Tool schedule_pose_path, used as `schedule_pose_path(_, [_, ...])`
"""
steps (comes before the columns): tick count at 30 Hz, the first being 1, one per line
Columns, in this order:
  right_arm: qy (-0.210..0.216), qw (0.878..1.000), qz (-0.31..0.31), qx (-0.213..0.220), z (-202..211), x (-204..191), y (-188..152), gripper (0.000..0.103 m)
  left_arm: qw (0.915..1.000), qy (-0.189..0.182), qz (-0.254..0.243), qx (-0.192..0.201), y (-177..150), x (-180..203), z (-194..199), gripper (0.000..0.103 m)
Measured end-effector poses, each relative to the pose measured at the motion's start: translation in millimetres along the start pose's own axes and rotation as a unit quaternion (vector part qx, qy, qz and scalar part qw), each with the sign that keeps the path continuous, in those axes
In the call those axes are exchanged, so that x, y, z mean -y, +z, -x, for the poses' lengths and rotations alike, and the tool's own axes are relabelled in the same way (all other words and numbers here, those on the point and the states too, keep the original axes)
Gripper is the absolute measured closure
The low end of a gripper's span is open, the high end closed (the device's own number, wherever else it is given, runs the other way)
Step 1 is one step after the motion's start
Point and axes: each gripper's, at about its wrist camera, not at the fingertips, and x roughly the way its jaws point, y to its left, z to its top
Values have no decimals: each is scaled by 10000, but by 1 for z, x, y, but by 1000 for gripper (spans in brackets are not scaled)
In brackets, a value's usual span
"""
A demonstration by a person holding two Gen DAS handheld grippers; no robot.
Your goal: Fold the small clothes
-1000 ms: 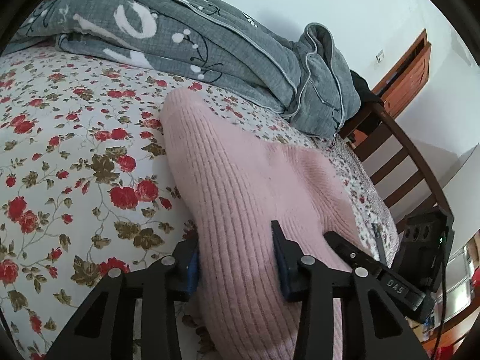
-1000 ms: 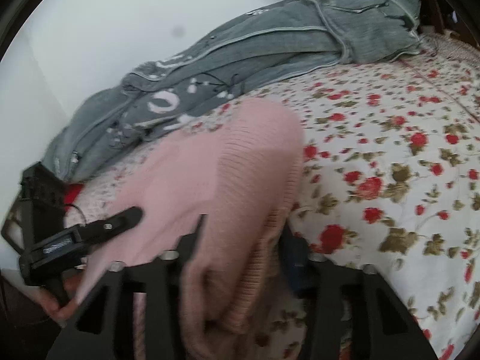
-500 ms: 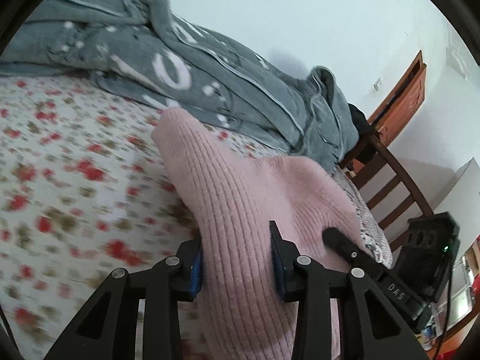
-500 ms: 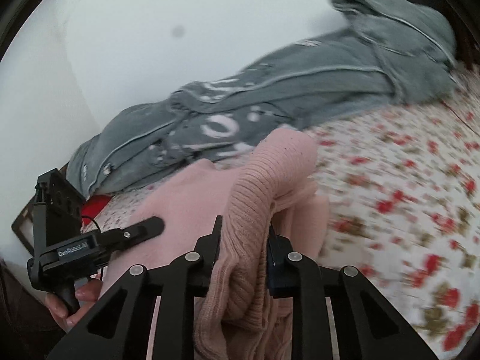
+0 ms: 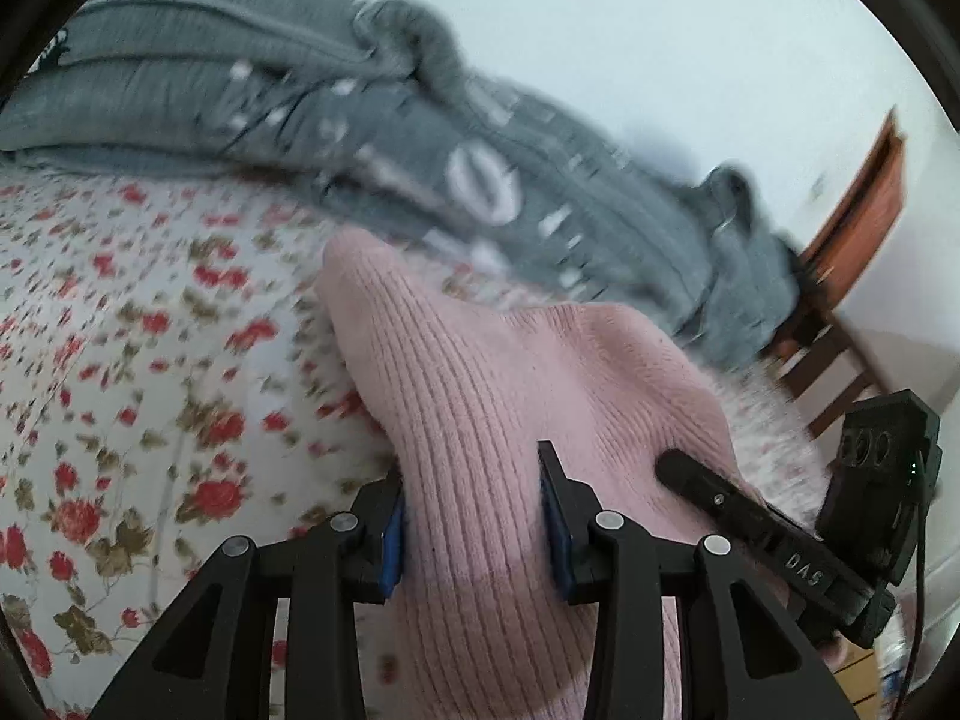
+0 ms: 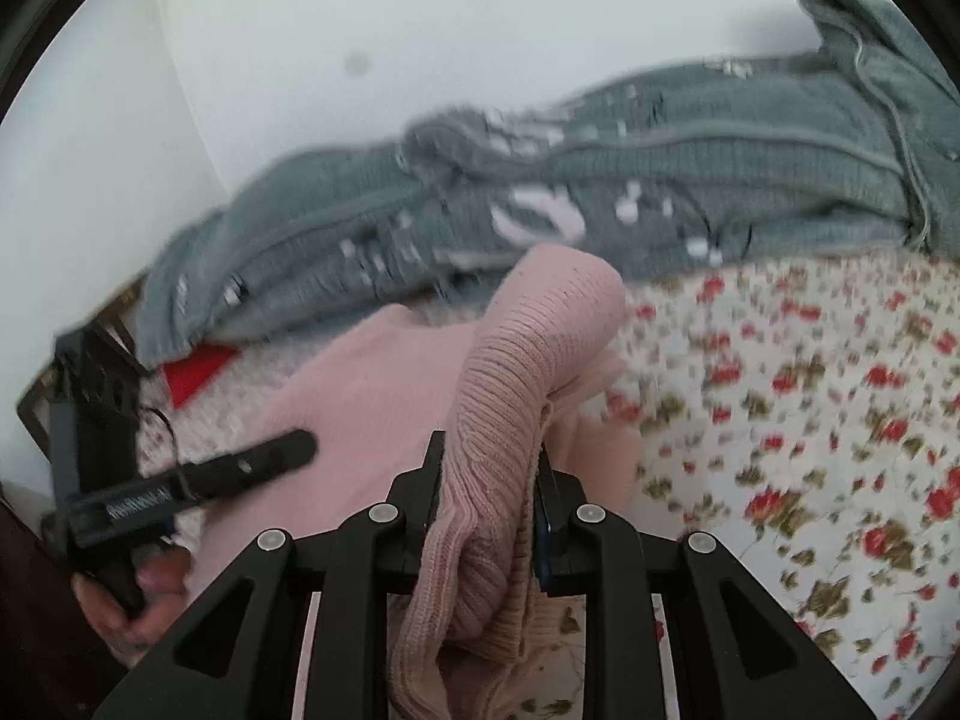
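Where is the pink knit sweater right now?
The pink knit sweater is clamped in both grippers above the floral bedsheet, with the grey blanket behind it.

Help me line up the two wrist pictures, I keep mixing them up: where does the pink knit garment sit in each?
Left wrist view: the pink knit garment fills the lower centre, running up from between the left gripper jaws.
Right wrist view: it rises at centre, bunched between the right gripper jaws.
Shared landmark: the grey quilt heaped behind it, along the wall.
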Motion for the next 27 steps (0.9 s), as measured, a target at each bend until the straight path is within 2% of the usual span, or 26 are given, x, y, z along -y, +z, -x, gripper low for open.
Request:
schedule_pose_path(3, [-357,9975,-99,-598,-33,12,-21,77,9987,430,-259,-99,-9,4,-10,59])
schedule_pose_path(4, [-341,9978,-119,-564,-32,14,-21,75,9982,498,-329,-63,-9,5,-8,55])
schedule_pose_path(6, [-333,9977,-87,-578,-25,12,-17,71,9978,546,-367,-16,-9,5,-1,54])
schedule_pose_path(8, [-464,9972,82,-583,-22,11,-19,61,9983,493,-287,81,-9,1,8,53])
schedule_pose_path(11, [-547,9971,228,-475,-13,10,-22,59,9979,546,-304,152,-9,0,17,52])
schedule_pose_path(15, [-460,9981,327,-257,6,5,-21,60,9984,479,-221,191,-11,-5,24,50])
schedule_pose_path(16, [-353,9987,293,-213,10,4,-22,68,9987,436,-180,178,-11,-7,23,50])
schedule_pose_path(17, [-308,9988,299,-216,10,3,-24,83,9990,381,-139,169,-12,-8,24,50])
schedule_pose_path(18, [-349,9984,359,-253,7,1,-27,84,9992,325,-121,173,-13,-8,25,50])
schedule_pose_path(21, [-746,9946,581,-426,-7,-4,-36,85,9994,191,-214,214,-17,-3,32,50])
schedule_pose_path(24, [-677,9944,637,-499,3,-1,-30,81,9992,131,-338,186,-24,5,36,49])
schedule_pose_path(27, [-580,9949,684,-465,15,1,-32,79,9972,339,-637,176,-33,17,36,45])
